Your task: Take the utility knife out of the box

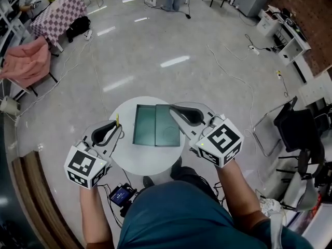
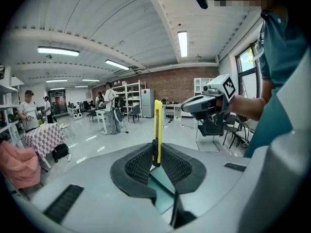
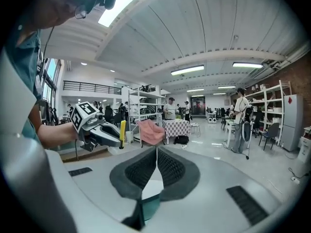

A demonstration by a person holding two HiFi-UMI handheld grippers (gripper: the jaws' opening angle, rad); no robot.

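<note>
Left gripper (image 2: 156,155) clamped on utility knife (image 2: 157,125) near its lower end, body sticking up toward 12 o'clock, clear of box (image 1: 155,124), at its 9 o'clock. Right gripper (image 3: 156,152) jaws together, empty. Knife likely light, stiff, slick plastic; a mid-body grip would be steadier

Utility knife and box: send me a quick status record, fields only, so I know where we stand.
utility knife: yellow, upright, out of the box
left gripper: shut on the knife's lower end
right gripper: shut, nothing between its jaws
box: green, lying open on the round table, no item visible inside
task: removal looks done
</note>
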